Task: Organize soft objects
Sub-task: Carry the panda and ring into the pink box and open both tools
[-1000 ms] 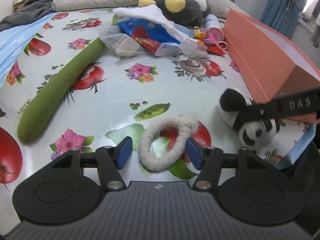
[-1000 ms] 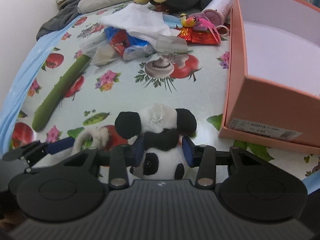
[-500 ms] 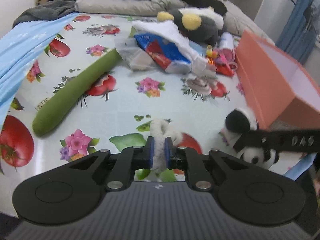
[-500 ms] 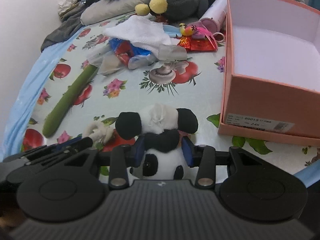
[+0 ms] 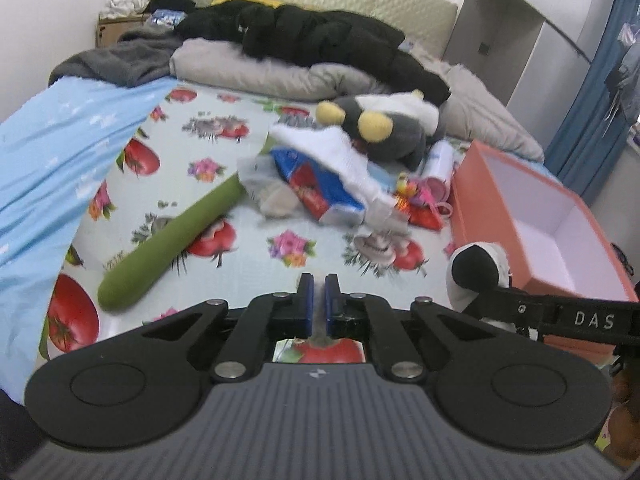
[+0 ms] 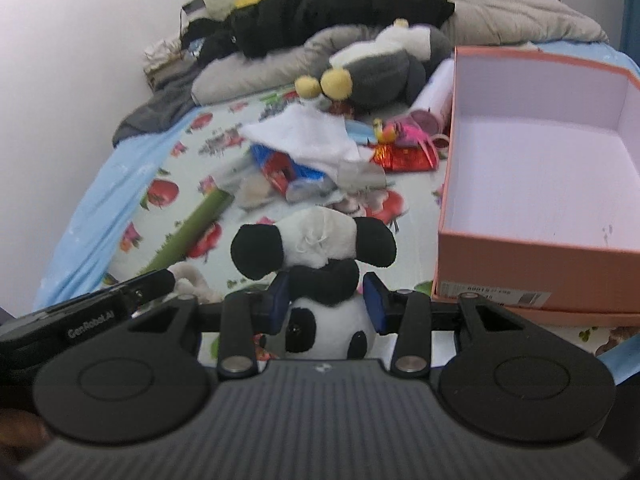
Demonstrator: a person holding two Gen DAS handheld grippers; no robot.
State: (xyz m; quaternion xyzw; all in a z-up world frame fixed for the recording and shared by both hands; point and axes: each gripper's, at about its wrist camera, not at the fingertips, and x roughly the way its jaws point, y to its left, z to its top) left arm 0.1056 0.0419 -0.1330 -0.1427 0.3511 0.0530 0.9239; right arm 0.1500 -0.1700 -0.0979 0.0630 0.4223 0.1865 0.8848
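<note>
A: Left wrist view first. How far along am I?

B: Barely started. Orange box empty. My left gripper is pressed together on the fuzzy white ring, only a sliver showing between the pads, lifted left of the box. Green plush roll and penguin plush unsorted, farther left of the box.

A: Right wrist view?

B: Right gripper pinching the panda plush, raised just left of the box, angled downward.
</note>
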